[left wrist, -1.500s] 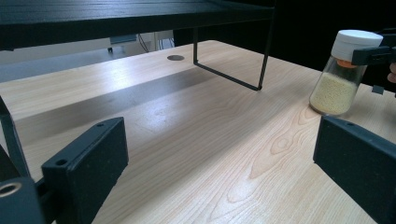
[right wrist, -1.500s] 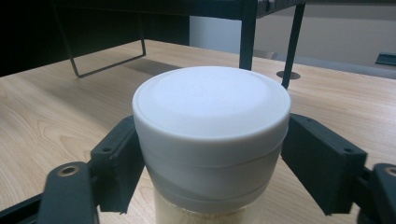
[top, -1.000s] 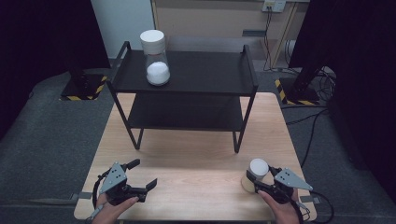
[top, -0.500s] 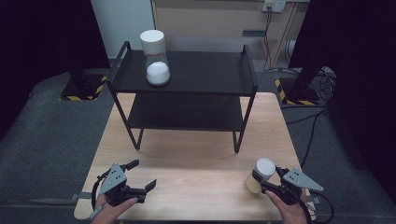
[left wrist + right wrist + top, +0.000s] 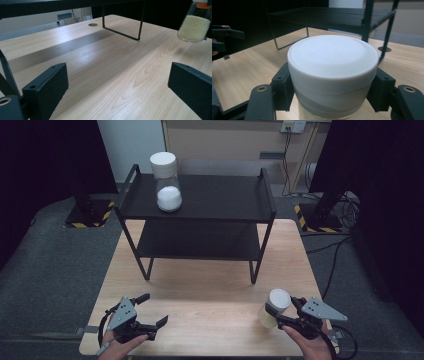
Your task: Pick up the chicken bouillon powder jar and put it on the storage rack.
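The right gripper (image 5: 281, 312) was clamped on a jar (image 5: 273, 307) with a white lid (image 5: 333, 55), its jaws pressed against the lid's sides. The jar, holding pale yellow grains, sat tilted at the near right corner of the wooden table (image 5: 210, 295); in the left gripper view it appeared lifted off the wood. The left gripper (image 5: 152, 312) hovered near the table's front left edge with its jaws spread wide and nothing between them. A black rack (image 5: 220, 202) stood farther back, with a second jar (image 5: 166, 187) of white powder on its top shelf.
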Demonstrator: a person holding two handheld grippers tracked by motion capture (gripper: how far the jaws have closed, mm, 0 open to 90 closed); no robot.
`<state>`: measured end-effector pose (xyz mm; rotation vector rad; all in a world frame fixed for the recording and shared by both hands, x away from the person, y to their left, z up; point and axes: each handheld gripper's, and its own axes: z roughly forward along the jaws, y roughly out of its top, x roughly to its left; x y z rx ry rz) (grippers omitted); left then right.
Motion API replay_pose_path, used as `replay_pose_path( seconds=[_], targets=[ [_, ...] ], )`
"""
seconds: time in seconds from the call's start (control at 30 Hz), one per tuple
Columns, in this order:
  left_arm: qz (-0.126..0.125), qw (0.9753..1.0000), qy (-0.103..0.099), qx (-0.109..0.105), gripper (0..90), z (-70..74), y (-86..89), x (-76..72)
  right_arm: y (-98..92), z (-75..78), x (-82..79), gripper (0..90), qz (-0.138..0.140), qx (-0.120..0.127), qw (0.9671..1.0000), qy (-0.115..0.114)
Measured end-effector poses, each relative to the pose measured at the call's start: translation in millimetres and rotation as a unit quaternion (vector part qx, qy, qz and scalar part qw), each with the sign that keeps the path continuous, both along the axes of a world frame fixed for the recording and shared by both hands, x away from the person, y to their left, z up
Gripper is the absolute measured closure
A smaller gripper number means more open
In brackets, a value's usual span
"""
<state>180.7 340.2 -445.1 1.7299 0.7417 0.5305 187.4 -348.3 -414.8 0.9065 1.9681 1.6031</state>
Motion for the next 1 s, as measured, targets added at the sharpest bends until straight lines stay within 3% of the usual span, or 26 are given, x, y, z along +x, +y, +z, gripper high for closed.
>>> replay_pose_path(
  seconds=[0.3,1.0],
  targets=[
    [-0.003,1.0,0.0,0.006,2.0,0.5,0.9,0.9,3.9,19.1,11.2,34.7,0.047,-0.006,0.9989,0.003],
    [-0.007,0.9999,0.002,0.015,2.0,1.3,2.1,1.3,13.4,66.8,37.3,34.6,0.1,0.013,0.9949,-0.003]
  ],
)
